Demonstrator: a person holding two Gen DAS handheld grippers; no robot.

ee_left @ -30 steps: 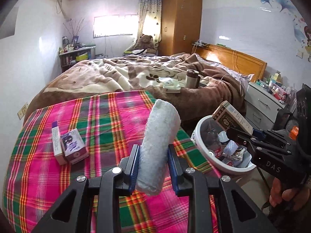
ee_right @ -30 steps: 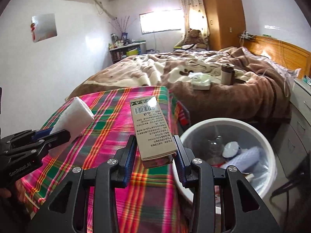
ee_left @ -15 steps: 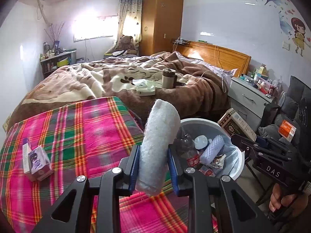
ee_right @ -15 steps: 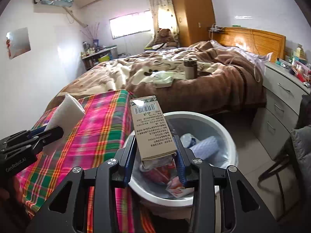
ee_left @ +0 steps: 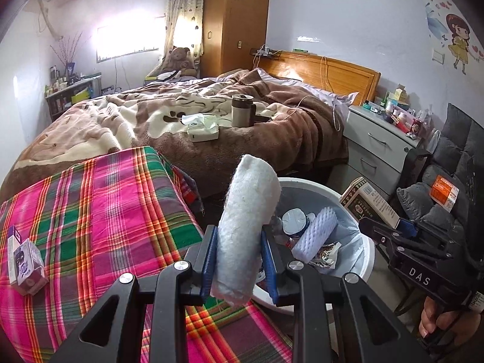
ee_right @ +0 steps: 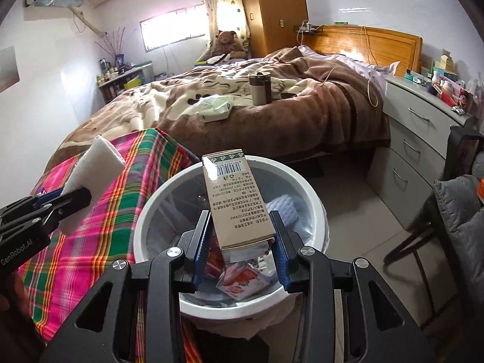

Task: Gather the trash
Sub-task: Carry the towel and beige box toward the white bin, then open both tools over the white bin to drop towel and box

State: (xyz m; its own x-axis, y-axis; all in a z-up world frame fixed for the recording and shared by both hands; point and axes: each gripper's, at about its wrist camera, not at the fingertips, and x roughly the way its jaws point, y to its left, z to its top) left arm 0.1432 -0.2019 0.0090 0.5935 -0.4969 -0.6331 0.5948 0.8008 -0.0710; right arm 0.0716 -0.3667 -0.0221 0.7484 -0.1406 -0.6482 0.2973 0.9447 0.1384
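Two grippers in play, one item each. Left gripper (ee_left: 239,260) clamps one white fuzzy foam roll (ee_left: 246,227), standing near upright between the blue pads, jaws narrow. It sits over the near edge of the plaid pink-green cloth (ee_left: 99,205), just beside the bin rim. Right gripper (ee_right: 242,242) pinches one tan cardboard box (ee_right: 234,202), barcode end up, jaws mid-width and tight on its sides; box hangs directly over the bin's mouth.

One white round trash bin (ee_right: 142,227) with a clear liner, on the floor against the plaid-covered surface. Inside, countable: one plastic bottle with white cap (ee_left: 295,220), one white foam mesh sleeve (ee_left: 317,233), at least one red-printed carton (ee_right: 242,281), plus crumpled wrappers I can't separate into a count.

Still on the plaid cloth: one small purple-white box (ee_left: 25,260), with what looks like a second slim box against its left side; can't say for sure.

On the brown blanket bed (ee_left: 181,127): one tumbler (ee_left: 242,110), one tissue pack (ee_left: 201,127). One teddy bear (ee_left: 180,59) by the window. One orange box (ee_left: 444,189) on the grey chair cushion at right. One hand (ee_left: 438,320) visible on the right gripper's handle.
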